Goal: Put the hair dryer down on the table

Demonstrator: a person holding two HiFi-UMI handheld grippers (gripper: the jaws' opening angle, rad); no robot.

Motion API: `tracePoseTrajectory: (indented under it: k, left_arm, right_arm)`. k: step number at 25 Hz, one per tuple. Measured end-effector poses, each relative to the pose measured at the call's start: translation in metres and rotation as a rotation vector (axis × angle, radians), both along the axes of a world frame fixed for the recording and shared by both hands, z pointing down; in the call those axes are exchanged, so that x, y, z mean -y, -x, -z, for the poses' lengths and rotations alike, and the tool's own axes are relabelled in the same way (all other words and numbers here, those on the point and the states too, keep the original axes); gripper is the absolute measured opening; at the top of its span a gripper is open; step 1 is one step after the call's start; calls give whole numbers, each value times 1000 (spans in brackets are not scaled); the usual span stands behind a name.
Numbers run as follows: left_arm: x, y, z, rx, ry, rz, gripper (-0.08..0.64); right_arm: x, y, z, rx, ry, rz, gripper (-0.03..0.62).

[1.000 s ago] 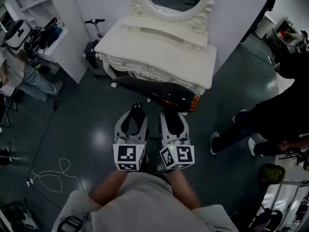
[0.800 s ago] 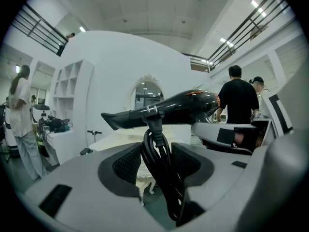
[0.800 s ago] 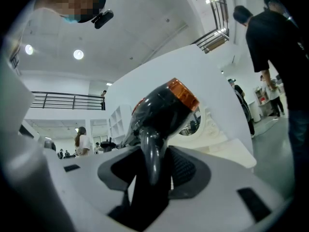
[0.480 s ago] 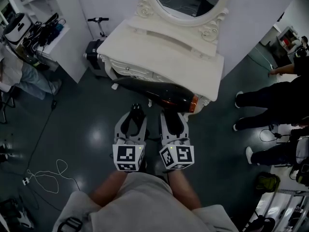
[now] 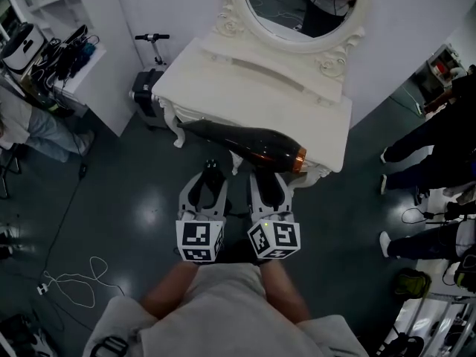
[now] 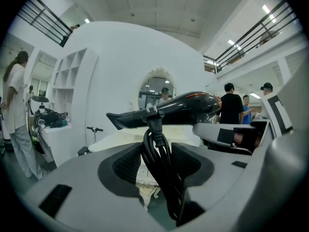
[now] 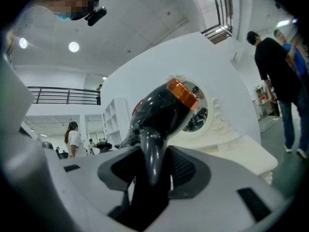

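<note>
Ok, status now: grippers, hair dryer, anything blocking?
Left gripper shut on cord, right gripper shut on hair dryer. Dryer in air near table front edge, not down. Nothing seen blocking.

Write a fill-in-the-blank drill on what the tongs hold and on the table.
The left tongs clamp the hair dryer by its bundled ____.
The right tongs clamp its ____.
The ring on its barrel is ____.
The white table carries an oval ____.
Missing: cord; handle; orange; mirror.
</note>
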State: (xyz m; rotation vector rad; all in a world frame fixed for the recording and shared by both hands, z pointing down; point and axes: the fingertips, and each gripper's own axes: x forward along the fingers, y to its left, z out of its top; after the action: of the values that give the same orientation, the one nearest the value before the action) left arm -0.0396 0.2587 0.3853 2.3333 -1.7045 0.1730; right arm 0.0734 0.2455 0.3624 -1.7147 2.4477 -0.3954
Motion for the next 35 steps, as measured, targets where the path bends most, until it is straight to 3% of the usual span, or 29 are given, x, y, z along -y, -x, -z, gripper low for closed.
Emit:
tracePoseTrajectory:
  k: [7,19,27,35]
  left_arm:
    - [20,6,-15,-9,13,10,202]
    - [119,10,-26,-8,44,-13,202]
    - [191,-3,-57,15,114,-77,202]
    - [263,-1,-80,22,168,-73,202]
  right_arm:
    - [23,4,-14,-5,17,6,187]
    - [117,8,-24,10,49,-20,187]
    - [186,-6,-61,34,137,-76,187]
    - [261,-5,-86,56,206,-71,187]
